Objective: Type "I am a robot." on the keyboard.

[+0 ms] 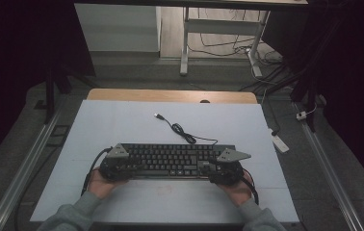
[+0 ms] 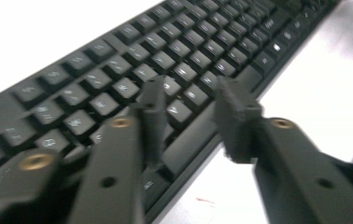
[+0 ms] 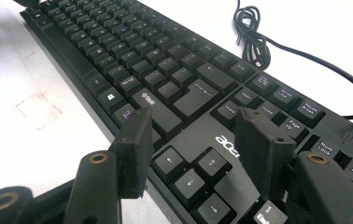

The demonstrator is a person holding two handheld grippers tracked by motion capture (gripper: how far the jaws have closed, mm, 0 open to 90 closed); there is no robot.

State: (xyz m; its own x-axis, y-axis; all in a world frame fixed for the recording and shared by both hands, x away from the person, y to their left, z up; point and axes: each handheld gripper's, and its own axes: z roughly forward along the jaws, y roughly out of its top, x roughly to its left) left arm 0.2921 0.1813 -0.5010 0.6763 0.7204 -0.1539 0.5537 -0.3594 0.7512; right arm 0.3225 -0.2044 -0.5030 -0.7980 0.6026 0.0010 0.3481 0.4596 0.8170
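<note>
A black keyboard (image 1: 170, 160) lies across the white board, near the person's side. Its black cable (image 1: 182, 131) runs back to a loose USB plug (image 1: 158, 116). My left gripper (image 1: 114, 165) sits over the keyboard's left end, open, jaws hovering above the keys (image 2: 191, 114) with nothing between them. Over the right end, my right gripper (image 1: 225, 166) stands open above the arrow keys (image 3: 193, 154). In the right gripper view the cable (image 3: 254, 37) coils beyond the keyboard (image 3: 165, 74).
The white board (image 1: 122, 120) covers a wooden table (image 1: 170, 95). Faint red marks (image 3: 37, 109) lie on the board in front of the keyboard. A desk frame (image 1: 185, 43) and floor cables stand beyond the table.
</note>
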